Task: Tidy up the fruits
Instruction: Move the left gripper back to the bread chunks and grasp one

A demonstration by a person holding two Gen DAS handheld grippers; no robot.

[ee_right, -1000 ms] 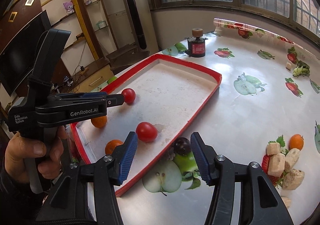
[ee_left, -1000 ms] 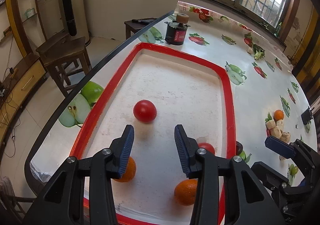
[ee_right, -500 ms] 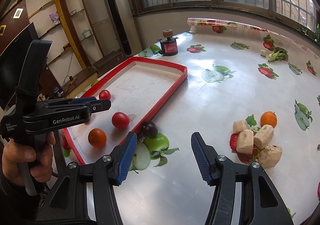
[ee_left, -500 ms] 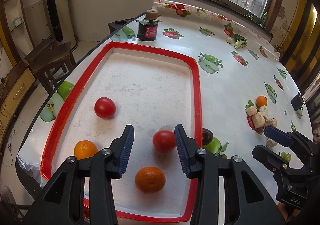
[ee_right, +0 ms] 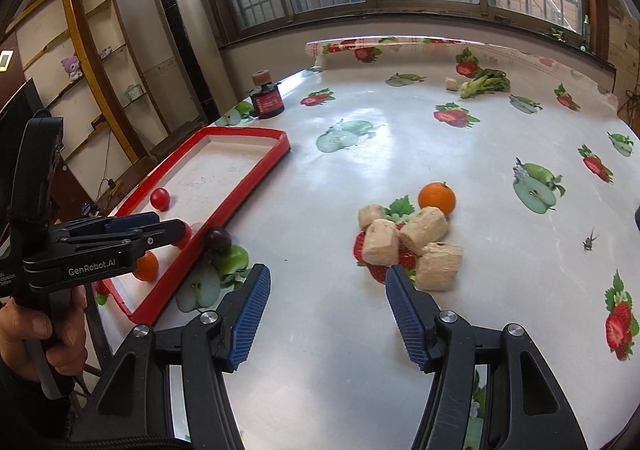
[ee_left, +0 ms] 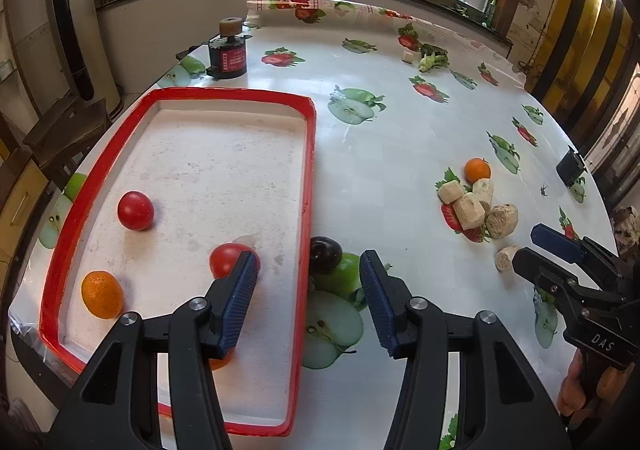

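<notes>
A red-rimmed white tray holds two tomatoes, an orange and a second orange half hidden under my left finger. A dark plum lies on the tablecloth against the tray's right rim. My left gripper hovers over that rim just short of the plum, its jaws opening with nothing between them. My right gripper hangs over bare tablecloth, its jaws opening and empty too. Ahead of it lie beige chunks and a loose orange. The plum is to its left.
A black jar with a cork stands beyond the tray's far end. A green vegetable lies near the far edge. A small insect sits at the right. A person's hand grips the left tool. Wooden stools stand off the table's left side.
Both grippers have moved right. The left went from over the tray's middle to its right rim by the plum and widened. The right left the plum for the beige chunks and opened slightly.
</notes>
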